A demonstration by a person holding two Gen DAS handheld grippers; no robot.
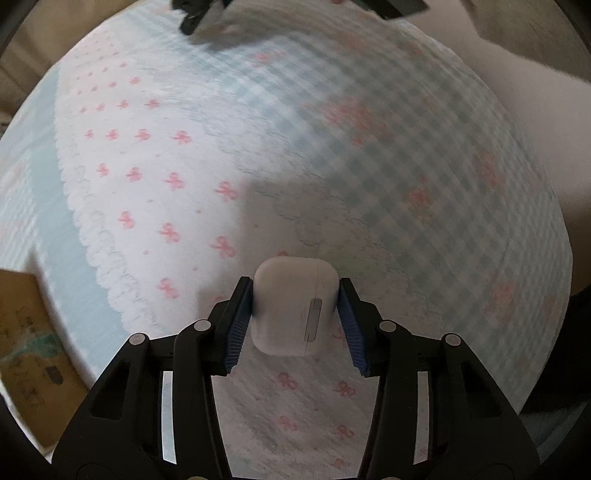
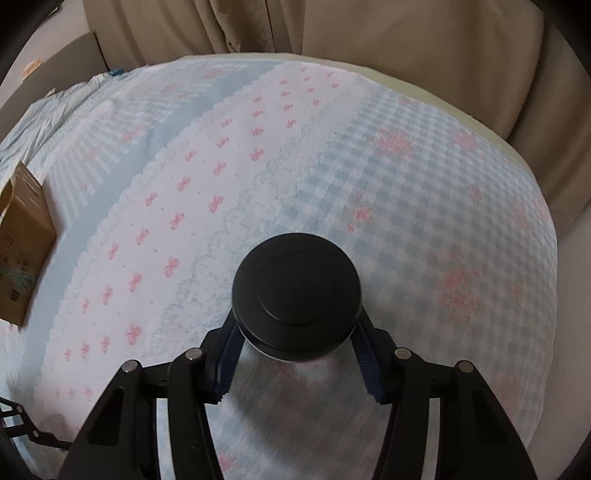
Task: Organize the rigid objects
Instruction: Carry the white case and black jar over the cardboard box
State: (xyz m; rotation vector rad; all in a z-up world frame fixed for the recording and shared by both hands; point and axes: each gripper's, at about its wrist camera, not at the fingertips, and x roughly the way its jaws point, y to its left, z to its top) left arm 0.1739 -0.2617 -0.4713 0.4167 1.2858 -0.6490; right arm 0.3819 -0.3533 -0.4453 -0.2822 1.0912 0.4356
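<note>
The left claw (image 1: 295,314) grips a white earbud case (image 1: 293,310) above the patterned bedsheet (image 1: 155,177). The right claw (image 2: 297,343) clamps a black-lidded jar (image 2: 295,291) over that sheet, with a cardboard box (image 2: 22,240) farther off, left of the jar.

Each claw (image 1: 295,317) (image 2: 295,363) has black angular linkage arms, silver round pivot pins and ribbed blue pads (image 1: 236,328).

Home bedroom: patterned bedsheet (image 2: 332,155), beige curtains (image 2: 258,26).
</note>
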